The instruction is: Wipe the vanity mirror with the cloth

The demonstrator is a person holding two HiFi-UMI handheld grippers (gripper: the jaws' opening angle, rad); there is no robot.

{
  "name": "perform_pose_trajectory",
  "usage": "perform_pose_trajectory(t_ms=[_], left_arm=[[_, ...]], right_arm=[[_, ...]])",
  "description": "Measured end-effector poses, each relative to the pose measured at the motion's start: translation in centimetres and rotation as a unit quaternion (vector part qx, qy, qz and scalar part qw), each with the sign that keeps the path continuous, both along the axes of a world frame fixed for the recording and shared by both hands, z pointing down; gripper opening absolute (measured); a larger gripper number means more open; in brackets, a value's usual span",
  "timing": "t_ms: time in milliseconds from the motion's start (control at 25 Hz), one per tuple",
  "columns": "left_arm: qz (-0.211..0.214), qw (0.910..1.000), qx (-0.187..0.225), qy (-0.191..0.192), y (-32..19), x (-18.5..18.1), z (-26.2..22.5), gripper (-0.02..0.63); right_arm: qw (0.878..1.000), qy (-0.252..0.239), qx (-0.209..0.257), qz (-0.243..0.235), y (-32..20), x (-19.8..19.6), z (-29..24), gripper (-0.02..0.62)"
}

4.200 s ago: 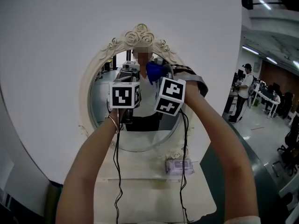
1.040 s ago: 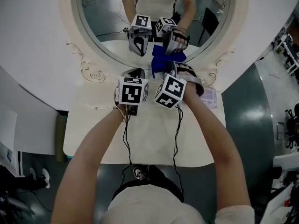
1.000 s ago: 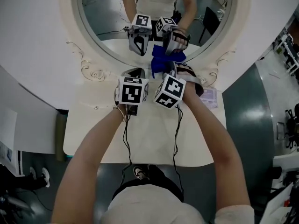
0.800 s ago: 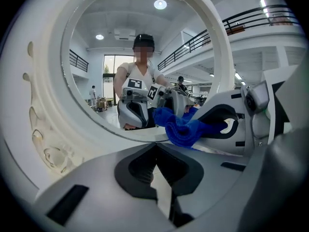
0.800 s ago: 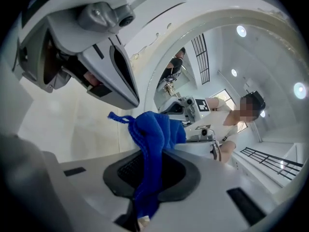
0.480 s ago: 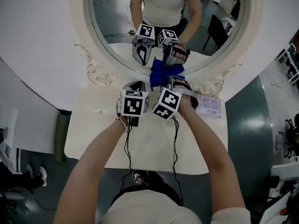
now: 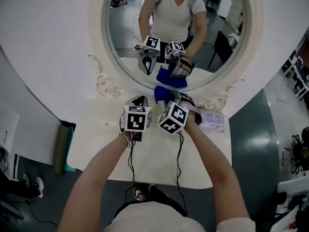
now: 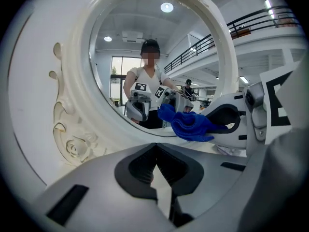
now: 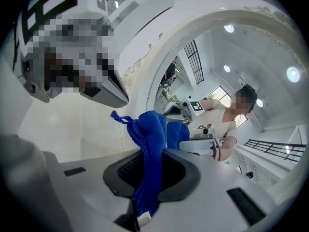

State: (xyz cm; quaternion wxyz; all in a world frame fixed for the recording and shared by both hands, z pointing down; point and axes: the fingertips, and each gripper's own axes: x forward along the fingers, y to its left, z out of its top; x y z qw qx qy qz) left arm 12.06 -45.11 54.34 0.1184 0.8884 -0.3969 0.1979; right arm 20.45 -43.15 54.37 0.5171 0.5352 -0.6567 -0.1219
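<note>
Head view cuts off the vanity mirror (image 7: pixel 145 37) top, and the right gripper (image 9: pixel 145 178) tips are buried under the cloth (image 7: pixel 163 94) there. Glass contact: can't tell. Cloth sits at the mirror's 6 o'clock, over the lower frame (image 7: pixel 124 83), at 3 o'clock of the left gripper (image 8: pixel 154 146). Right gripper view shows its 2 jaws clamped on the blue cloth. Left gripper view shows jaws closed tip to tip, nothing between.

A white table (image 7: pixel 89 139) is set against a curved white wall (image 7: pixel 43 47), dark grey-green floor (image 7: pixel 251 144) around it. A railed balcony (image 8: pixel 251 28) and strip light (image 8: pixel 268 4) are seen overhead.
</note>
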Motion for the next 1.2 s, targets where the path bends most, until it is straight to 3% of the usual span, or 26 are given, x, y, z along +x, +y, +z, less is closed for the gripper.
perform_pose_trajectory(t_ms=[200,480,640,840,1000,1200], left_arm=[[-0.019,0.9993,0.024,0.02,1.3,-2.1,-2.3,0.003],[-0.033,0.9959,0.07,0.047,5.4,-6.1,-5.1,0.003],[-0.034,0.9921,0.09,0.081,9.1,-8.2,-6.2,0.005],[-0.039,0.9862,0.086,0.136,13.7,-9.7,-5.8,0.004],[-0.039,0.9843,0.073,0.156,16.6,-10.0,-4.9,0.003],[-0.027,0.9831,0.047,0.175,19.7,-10.0,-4.9,0.003]], right_arm=[[0.996,-0.075,0.04,0.007,2.0,-1.6,-3.4,0.064],[0.968,-0.227,0.102,0.016,8.3,-4.2,-7.4,0.064],[0.937,-0.313,0.152,0.035,13.1,-5.3,-8.1,0.064],[0.893,-0.396,0.18,0.114,19.5,-4.8,-5.8,0.064],[0.872,-0.419,0.198,0.154,22.5,-4.2,-4.4,0.064],[0.844,-0.436,0.25,0.188,25.1,-1.8,-6.7,0.064]])
